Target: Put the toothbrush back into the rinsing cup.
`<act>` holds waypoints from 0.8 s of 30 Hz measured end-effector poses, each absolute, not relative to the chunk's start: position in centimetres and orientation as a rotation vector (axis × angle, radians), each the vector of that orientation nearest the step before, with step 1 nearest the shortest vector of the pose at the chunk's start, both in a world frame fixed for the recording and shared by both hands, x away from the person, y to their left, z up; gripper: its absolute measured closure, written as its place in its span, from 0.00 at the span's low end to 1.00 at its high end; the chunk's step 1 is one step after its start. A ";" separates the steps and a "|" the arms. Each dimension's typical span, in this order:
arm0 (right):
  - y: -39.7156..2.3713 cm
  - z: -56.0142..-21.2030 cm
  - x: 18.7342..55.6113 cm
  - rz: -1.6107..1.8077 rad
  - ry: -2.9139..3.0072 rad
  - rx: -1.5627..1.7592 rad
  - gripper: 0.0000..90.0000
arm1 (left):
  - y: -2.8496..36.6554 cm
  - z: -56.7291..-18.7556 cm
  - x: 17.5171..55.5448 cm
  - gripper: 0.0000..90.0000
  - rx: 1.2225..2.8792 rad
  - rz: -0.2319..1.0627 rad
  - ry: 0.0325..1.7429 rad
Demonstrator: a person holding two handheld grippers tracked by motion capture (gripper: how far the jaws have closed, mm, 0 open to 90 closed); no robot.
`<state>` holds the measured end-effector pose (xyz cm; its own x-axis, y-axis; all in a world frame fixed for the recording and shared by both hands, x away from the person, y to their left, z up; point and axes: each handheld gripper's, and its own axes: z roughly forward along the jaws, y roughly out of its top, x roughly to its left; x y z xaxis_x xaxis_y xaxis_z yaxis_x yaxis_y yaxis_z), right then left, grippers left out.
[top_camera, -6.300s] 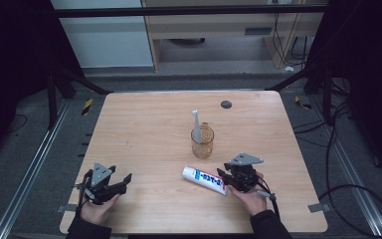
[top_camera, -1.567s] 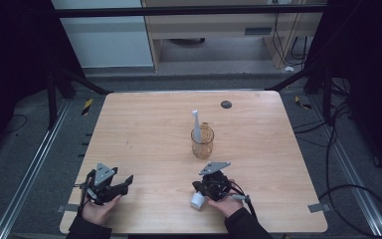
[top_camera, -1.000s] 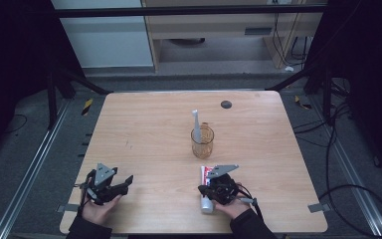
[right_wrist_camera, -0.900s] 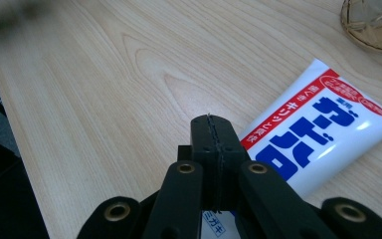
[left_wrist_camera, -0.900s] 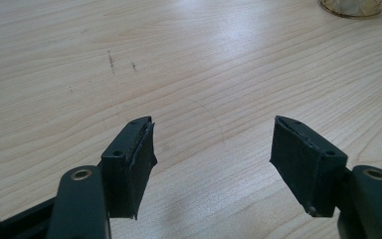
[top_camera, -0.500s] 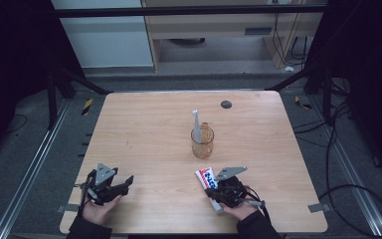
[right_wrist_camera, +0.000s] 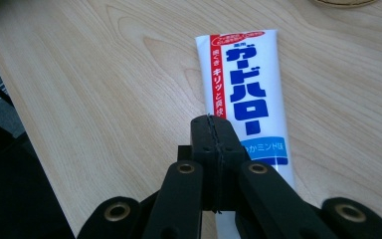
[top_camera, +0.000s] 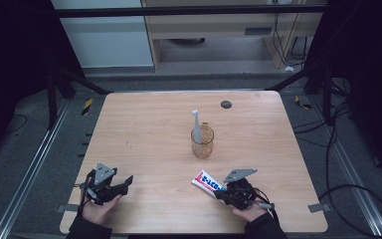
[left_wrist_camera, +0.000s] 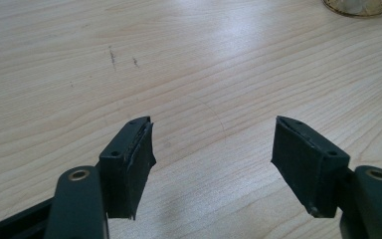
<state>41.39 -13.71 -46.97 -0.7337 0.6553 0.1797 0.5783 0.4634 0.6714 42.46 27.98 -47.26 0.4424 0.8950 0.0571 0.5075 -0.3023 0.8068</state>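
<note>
Toothpaste tube [top_camera: 208, 181] turned, glass cup [top_camera: 202, 142] beyond

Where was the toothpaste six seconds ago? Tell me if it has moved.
Yes. The toothpaste has been turned and shifted slightly toward the table's right edge, judged against the fixed cup. The right gripper now sits over its near end.

Overhead forward-down view; two close claw-mounted views, table [top_camera: 144, 129] shared.

Both grippers are black, each topped by a grey three-cornered plate: left gripper [top_camera: 110, 182] at seven o'clock, right gripper [top_camera: 227, 194] at five. Dark sleeves [top_camera: 87, 230] cover the wrists. Up close, brass-coloured rivets dot the linkage arms and worn rubbery pads [left_wrist_camera: 140, 158] line the jaws.
</note>
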 end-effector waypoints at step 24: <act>-14.8 -42.8 43.1 1.014 2.446 1.136 0.70 | 28.7 -47.3 43.4 0.37 1.955 0.666 1.180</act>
